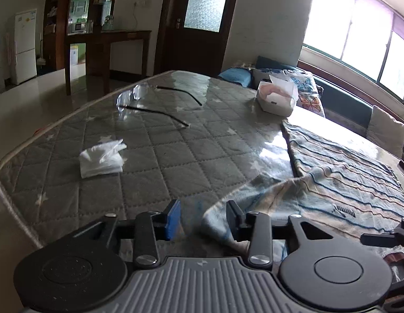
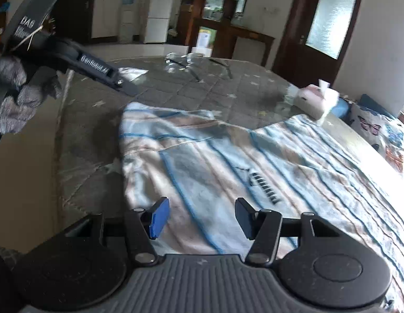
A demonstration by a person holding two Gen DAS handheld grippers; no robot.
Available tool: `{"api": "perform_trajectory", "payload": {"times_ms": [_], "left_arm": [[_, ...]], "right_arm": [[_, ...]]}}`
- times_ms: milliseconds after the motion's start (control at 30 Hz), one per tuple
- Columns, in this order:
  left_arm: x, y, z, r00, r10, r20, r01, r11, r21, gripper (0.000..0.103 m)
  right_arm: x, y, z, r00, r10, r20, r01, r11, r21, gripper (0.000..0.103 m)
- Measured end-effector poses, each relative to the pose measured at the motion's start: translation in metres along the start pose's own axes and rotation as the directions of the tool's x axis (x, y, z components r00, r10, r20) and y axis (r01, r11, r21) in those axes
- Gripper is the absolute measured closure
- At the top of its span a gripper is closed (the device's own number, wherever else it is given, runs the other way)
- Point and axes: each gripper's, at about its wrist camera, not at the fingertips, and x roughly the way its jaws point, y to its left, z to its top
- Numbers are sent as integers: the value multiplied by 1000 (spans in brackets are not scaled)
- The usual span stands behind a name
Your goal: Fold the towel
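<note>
On the quilted surface the striped towel lies partly doubled over. Left claw and right claw are both spread, holding nothing; a corner grasp seems next.

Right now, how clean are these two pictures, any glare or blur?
Left wrist view: sharp, but the window is blown out and glare streaks the table's glossy cover beside the striped towel. Right wrist view: motion blur smears the towel, eyeglasses and tissue box.
</note>
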Motion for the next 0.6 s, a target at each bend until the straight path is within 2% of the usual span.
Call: {"api": "perform_trajectory", "payload": {"times_ms": [133,267,333,400,433,600], "left_arm": [[3,-5,-7,998,-45,-44,45,999,-13,61],[11,-15,-13,994,-73,-75,72,997,-16,63],[14,-18,-13,994,-73,-75,72,997,-17,65],[16,-19,-12,994,-73,-76,71,997,-23,76],[17,-19,-12,995,-71,-76,69,997,-25,78],[18,-18,-12,995,-69,-72,68,998,-18,78]], "right_arm": [[-7,15,-2,999,35,33,-32,997,-70,46],[-10,7,0,999,36,39,-35,999,-20,46],[-10,2,1,999,10,34,-10,1000,13,46],[-9,-4,1,1000,-14,26,13,999,46,49],[-7,-6,1,1000,-18,17,17,998,57,49],[-9,-1,-1,1000,16,25,-17,999,47,65]]}}
